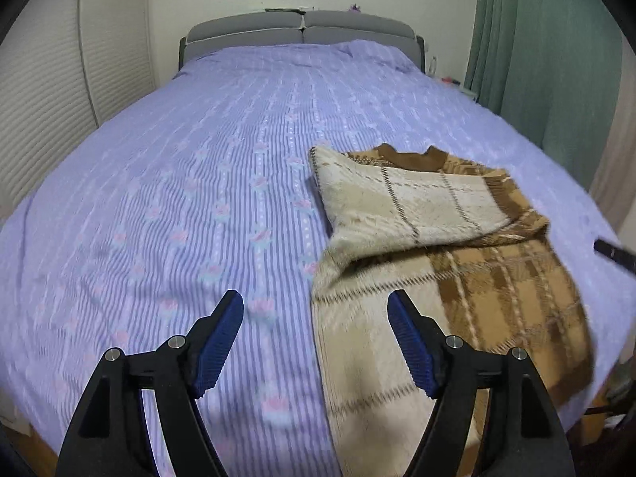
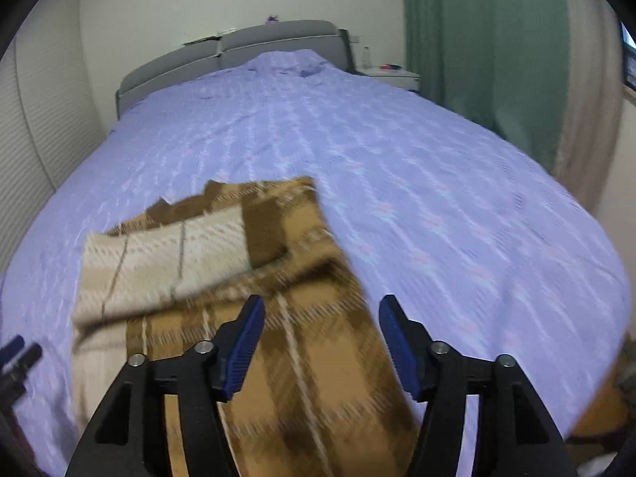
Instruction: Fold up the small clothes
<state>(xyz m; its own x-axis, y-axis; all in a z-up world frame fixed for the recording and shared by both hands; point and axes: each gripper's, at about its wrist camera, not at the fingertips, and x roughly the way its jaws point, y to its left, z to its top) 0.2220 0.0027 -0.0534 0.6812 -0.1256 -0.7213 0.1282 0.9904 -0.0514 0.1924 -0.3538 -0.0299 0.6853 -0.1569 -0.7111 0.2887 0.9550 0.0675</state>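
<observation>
Across nearly the whole room stretches a bed [image 1: 198, 159] under a lilac striped cover with small pink flowers, running back to a grey padded headboard [image 1: 302, 30] against a pale wall. A green curtain [image 1: 536, 59] hangs along the right side of the bed, and a ribbed white blind or shutter [image 1: 43, 119] covers the wall on the left. By the far right corner of the bed there is a small nightstand [image 2: 391, 75] with a few bits on it, too small to make out.

On the near right part of the cover lies the garment, a plaid knitted sweater [image 1: 437, 246] in brown, tan and cream. It rests flat on the bed with its brown collar toward the headboard. One cream section is folded over across the upper body, and the lower part spreads toward the foot of the bed, reaching the near edge.

The left gripper [image 1: 316, 310] hangs low over the bed at the sweater's left border, its blue-padded fingers [image 1: 220, 342] spread wide apart with nothing between them; one sits above the bare cover, the other above the cream knit. The right gripper [image 2: 322, 314] hovers over the sweater's brown plaid half, its fingers likewise wide apart and empty, straddling the garment's right edge.
</observation>
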